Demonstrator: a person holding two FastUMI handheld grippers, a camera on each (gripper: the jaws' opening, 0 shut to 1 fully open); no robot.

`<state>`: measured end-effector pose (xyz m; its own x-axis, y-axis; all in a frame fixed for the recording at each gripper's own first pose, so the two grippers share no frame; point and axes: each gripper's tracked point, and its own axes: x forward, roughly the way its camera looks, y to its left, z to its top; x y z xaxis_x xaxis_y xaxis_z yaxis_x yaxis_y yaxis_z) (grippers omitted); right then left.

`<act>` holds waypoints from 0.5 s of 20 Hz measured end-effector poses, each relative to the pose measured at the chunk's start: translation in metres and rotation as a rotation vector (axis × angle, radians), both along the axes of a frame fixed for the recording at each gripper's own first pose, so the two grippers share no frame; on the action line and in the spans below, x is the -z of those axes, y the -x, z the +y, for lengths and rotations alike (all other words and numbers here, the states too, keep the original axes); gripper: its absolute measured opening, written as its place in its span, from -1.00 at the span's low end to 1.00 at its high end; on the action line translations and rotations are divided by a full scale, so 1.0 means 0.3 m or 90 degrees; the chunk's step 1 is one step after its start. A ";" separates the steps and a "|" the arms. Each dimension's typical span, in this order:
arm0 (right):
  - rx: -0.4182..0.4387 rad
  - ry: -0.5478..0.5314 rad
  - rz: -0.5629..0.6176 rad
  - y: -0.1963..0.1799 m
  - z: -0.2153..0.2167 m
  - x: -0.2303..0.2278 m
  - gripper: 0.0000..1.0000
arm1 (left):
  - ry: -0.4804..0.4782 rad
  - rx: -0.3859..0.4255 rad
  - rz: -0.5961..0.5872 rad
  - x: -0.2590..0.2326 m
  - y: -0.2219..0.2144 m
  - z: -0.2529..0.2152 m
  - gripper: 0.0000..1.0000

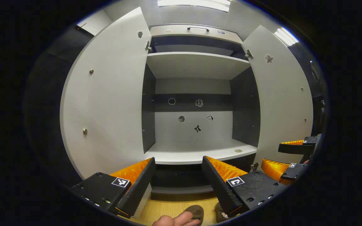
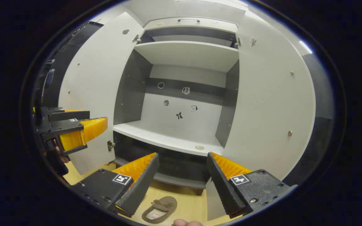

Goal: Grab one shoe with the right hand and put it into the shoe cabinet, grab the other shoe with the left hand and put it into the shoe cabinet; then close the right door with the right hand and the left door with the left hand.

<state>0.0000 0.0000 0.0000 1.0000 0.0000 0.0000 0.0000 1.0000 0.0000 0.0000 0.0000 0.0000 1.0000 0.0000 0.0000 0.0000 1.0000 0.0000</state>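
The white shoe cabinet [image 1: 196, 154] stands in front of me with its left door [image 1: 112, 103] and right door [image 1: 281, 100] both swung wide; its shelves hold no shoes. Two brown shoes lie on the wooden floor below it, one [image 1: 197, 210] beside the other [image 1: 221, 214]. In the right gripper view one brown shoe [image 2: 159, 208] lies under my fingers. My left gripper [image 1: 178, 160] is open and holds nothing. My right gripper [image 2: 182, 155] is open too, above the shoe. Each gripper also appears beside the other: the right gripper [image 1: 289, 157], the left gripper [image 2: 86, 124].
A small round disc [image 1: 238, 151] rests on the lower shelf near its right front corner. An upper shelf [image 1: 196, 62] sits above. Part of a person [image 1: 176, 219] shows at the bottom edge near the shoes. The open doors flank both grippers.
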 end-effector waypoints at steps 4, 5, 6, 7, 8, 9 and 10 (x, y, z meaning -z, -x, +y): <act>0.016 0.005 -0.020 0.015 -0.027 -0.023 1.00 | -0.001 -0.003 0.002 0.005 0.002 -0.003 0.92; 0.021 0.006 -0.029 0.022 -0.035 -0.033 0.98 | -0.001 -0.003 0.002 0.006 0.002 -0.004 0.92; 0.026 0.005 -0.040 0.025 -0.044 -0.047 0.99 | -0.001 -0.001 0.001 0.001 0.002 -0.006 0.92; 0.030 0.006 -0.045 0.028 -0.054 -0.052 0.98 | -0.002 0.000 -0.002 -0.003 0.002 -0.009 0.92; 0.031 0.005 -0.048 0.027 -0.059 -0.054 0.98 | -0.003 0.002 -0.005 -0.009 0.000 -0.013 0.92; 0.030 0.004 -0.044 0.026 -0.060 -0.049 0.98 | -0.004 0.005 -0.007 -0.010 0.000 -0.025 0.92; 0.030 0.001 -0.041 0.022 -0.061 -0.048 0.99 | -0.006 0.007 -0.008 -0.011 -0.002 -0.030 0.92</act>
